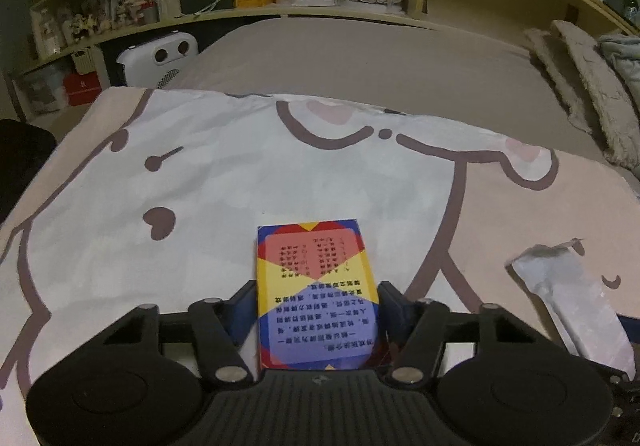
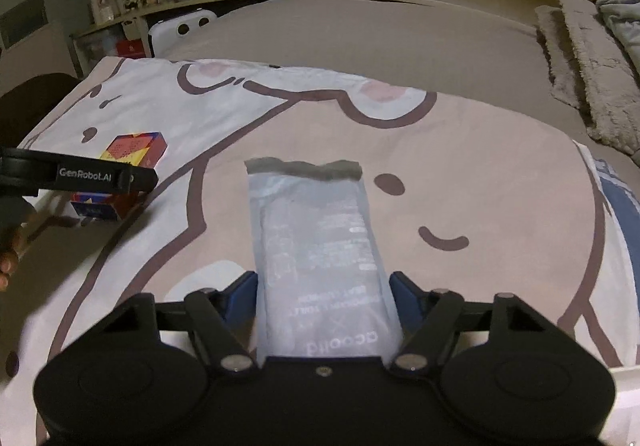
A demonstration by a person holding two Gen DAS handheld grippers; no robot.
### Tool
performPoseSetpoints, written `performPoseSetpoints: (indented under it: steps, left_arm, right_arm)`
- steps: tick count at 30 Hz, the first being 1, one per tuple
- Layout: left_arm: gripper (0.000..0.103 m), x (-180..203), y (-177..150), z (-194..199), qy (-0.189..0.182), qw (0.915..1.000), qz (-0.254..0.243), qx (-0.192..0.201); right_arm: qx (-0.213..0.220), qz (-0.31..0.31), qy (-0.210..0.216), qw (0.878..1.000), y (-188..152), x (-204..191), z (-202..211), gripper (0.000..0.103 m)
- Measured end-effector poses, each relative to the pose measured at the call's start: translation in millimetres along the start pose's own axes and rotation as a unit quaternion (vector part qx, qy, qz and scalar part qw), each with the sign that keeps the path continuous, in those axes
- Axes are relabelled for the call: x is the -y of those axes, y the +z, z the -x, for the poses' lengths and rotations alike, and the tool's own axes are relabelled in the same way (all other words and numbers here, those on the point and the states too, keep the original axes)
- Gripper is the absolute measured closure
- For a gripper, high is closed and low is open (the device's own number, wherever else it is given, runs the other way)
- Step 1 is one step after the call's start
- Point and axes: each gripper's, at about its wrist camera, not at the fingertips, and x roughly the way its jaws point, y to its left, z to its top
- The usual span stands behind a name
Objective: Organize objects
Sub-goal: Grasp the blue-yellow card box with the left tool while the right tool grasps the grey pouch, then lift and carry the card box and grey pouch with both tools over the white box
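While our left gripper (image 1: 318, 302) clamps the stiff card box (image 1: 314, 294) by its sides, our right gripper (image 2: 324, 294) pinches the soft, crinkly pouch (image 2: 320, 254) low, right of the box.

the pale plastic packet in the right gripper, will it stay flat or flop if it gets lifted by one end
The packet would probably sag: it looks like thin, soft film, with a ragged, crumpled top edge. Its padded-looking middle suggests soft, light contents, so it is likely light. The right gripper sits on both sides of it; glossy film could slip.
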Motion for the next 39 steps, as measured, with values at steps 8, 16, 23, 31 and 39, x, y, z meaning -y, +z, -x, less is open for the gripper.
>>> performPoseSetpoints:
  steps: [8, 16, 23, 31, 39]
  left_arm:
    - [0.041, 2, -10, 25, -0.007, 1.0, 0.003, 0.001]
    - [0.042, 4, -25, 81, -0.031, 0.9993, -0.004, 0.018]
    - [0.042, 14, -37, 138, -0.054, 0.9978, -0.027, 0.026]
    - [0.042, 15, -67, 186, -0.075, 0.9966, -0.036, -0.002]
    - [0.042, 23, -94, 218, -0.086, 0.9957, -0.033, 0.005]
  right_arm:
    - [0.027, 0.017, 0.013, 0.999, -2, -9, 29, 0.047]
    - [0.051, 0.007, 0.017, 0.999, -8, -11, 82, 0.047]
    - [0.063, -0.006, 0.011, 0.998, -23, -5, 139, 0.047]
    - [0.064, -0.038, 0.005, 0.997, -58, 3, 187, 0.048]
    - [0.072, -0.066, -0.002, 0.995, -85, 2, 215, 0.048]
